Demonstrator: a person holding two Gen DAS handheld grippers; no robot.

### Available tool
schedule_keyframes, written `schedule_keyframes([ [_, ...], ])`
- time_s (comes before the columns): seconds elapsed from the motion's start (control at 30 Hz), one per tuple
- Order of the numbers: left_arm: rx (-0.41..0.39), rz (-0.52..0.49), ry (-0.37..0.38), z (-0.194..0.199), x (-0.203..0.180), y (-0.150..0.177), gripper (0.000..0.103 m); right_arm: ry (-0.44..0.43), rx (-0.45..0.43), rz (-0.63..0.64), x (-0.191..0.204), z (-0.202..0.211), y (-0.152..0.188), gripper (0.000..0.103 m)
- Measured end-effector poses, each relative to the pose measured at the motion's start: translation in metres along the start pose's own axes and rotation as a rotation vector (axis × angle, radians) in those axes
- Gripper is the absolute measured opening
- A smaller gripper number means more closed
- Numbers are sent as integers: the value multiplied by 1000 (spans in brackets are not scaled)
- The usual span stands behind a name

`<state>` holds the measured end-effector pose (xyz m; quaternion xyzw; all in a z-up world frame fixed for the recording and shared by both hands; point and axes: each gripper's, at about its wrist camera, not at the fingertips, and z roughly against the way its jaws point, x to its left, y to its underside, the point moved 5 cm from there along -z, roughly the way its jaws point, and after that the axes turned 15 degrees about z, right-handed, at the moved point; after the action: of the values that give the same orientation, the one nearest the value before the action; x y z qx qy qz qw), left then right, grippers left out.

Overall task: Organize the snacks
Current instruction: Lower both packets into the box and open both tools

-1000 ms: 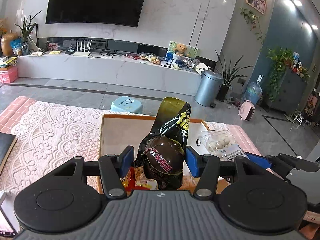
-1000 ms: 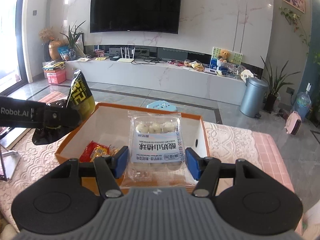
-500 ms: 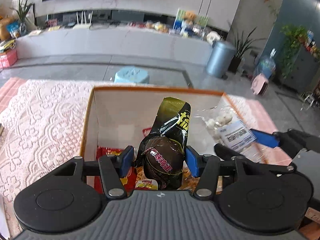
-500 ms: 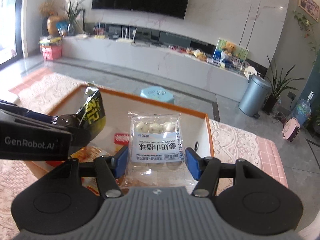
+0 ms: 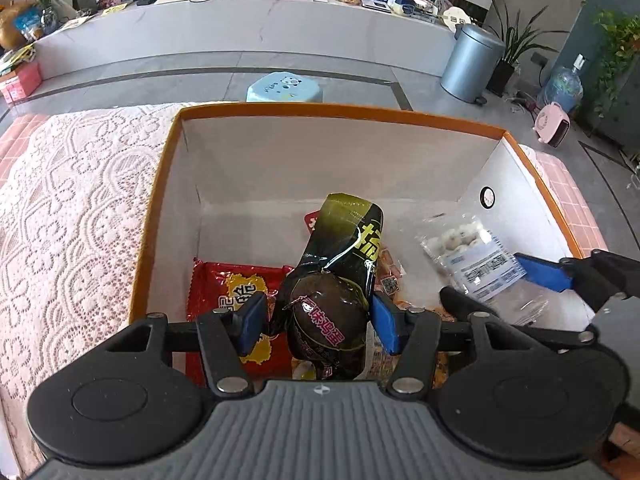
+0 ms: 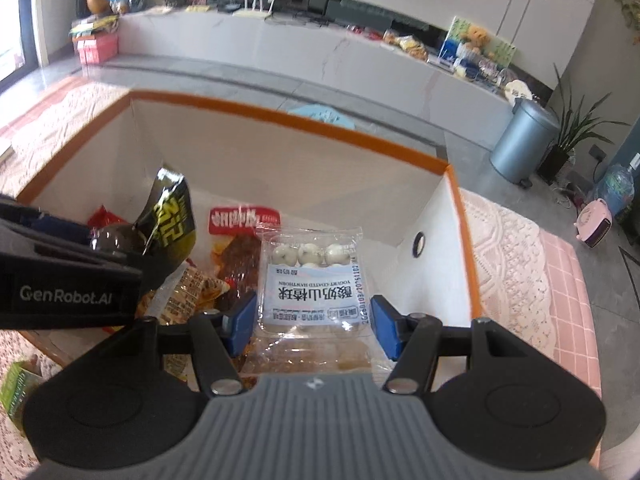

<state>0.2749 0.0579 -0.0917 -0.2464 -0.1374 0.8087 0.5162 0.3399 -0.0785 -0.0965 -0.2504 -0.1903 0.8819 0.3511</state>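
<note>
**Two packets held over the orange-rimmed box**

The left tool [image 5: 316,318] was clamped on a dark snack packet [image 5: 340,280], its blue pads pressing the bulging lower end from either side. The packet was black with an olive-gold top and yellow characters, glossy and puffed, and it leaned toward twelve o'clock over the inside of the box [image 5: 332,114], above the snacks lying there. At its nine o'clock lay a red packet [image 5: 224,284] flat on the box floor.

The right tool [image 6: 314,320] gripped a clear packet of yoghurt-coated hawthorn balls [image 6: 312,276], pads on its two side edges. Small white balls showed through the film above a pale blue label. It hung inside the box toward the right wall, with a red-labelled packet [image 6: 244,220] at its eleven o'clock and a crinkled yellow packet [image 6: 192,284] at its nine o'clock.

Both packets looked light and soft. The dark one seemed air-filled, so it would likely give under the pads and could squirt out if squeezed near its slick rounded end; a hold lower across the full belly, as it was, seemed safest. The clear film looked slippery and limp; the balls inside would probably crack under hard pressure, so the flat label zone or side seams seemed the better place to hold.

The box stood on a worktop covered by a lace cloth [image 5: 72,208].
</note>
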Motion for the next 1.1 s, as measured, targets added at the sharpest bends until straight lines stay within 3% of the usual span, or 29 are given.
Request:
schedule_keyframes([
  [0.3,49,-21,43,-14,-13,-2,66,-31,91,35,5,-21,0,59],
  [0.8,98,-12,45,-27,-22,-4,72,-57,114,1,-6,-30,-1,58],
  [0.97,98,-1,37,-26,-20,-4,75,-39,106,0,-8,-25,-3,60],
  [1.1,81,-15,28,-20,-20,-4,78,-28,109,-1,-9,-22,-4,70],
])
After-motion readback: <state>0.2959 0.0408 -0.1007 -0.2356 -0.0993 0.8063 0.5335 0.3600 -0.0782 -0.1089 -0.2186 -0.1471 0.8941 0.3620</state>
